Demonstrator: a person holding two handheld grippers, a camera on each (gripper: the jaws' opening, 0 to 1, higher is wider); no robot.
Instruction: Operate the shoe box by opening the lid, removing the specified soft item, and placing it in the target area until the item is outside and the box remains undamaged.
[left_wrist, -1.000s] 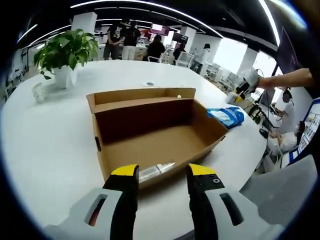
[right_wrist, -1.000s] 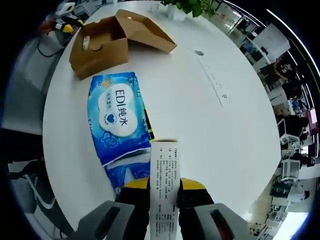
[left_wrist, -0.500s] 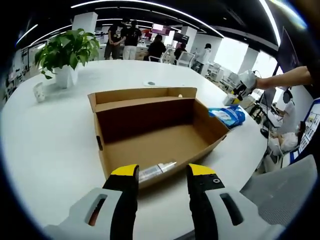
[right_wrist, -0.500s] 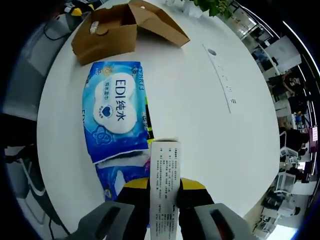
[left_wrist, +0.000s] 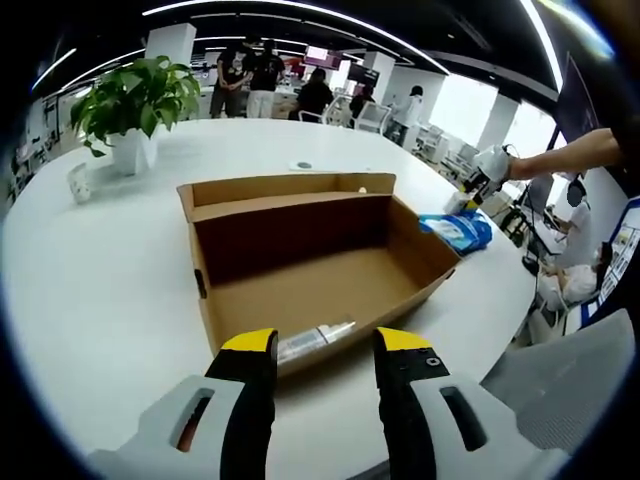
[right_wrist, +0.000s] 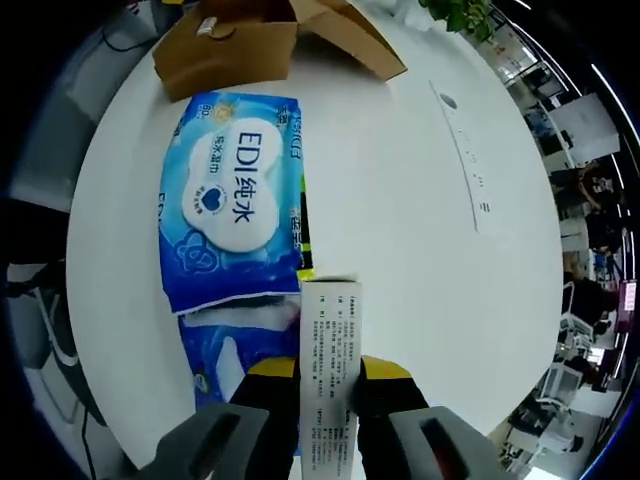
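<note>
The brown shoe box (left_wrist: 310, 265) stands open and looks empty in the left gripper view, its lid folded back. My left gripper (left_wrist: 325, 345) is open just in front of the box's near wall. On the table to the right lies a blue wet-wipe pack (left_wrist: 455, 230), with the right gripper above it. In the right gripper view, my right gripper (right_wrist: 328, 372) is shut on a narrow white printed carton (right_wrist: 328, 340), close above two overlapping blue wet-wipe packs (right_wrist: 235, 200). The shoe box (right_wrist: 235, 45) sits beyond them.
A potted plant (left_wrist: 135, 100) and a small cup (left_wrist: 78, 183) stand at the table's far left. A thin white strip (right_wrist: 465, 165) and a small round disc (right_wrist: 447, 101) lie on the white table (right_wrist: 400, 260). People and chairs stand beyond the table's edge.
The right gripper, still holding the carton, has moved in over the blue packs, which now look larger and nearer. The left gripper view has barely shifted.
</note>
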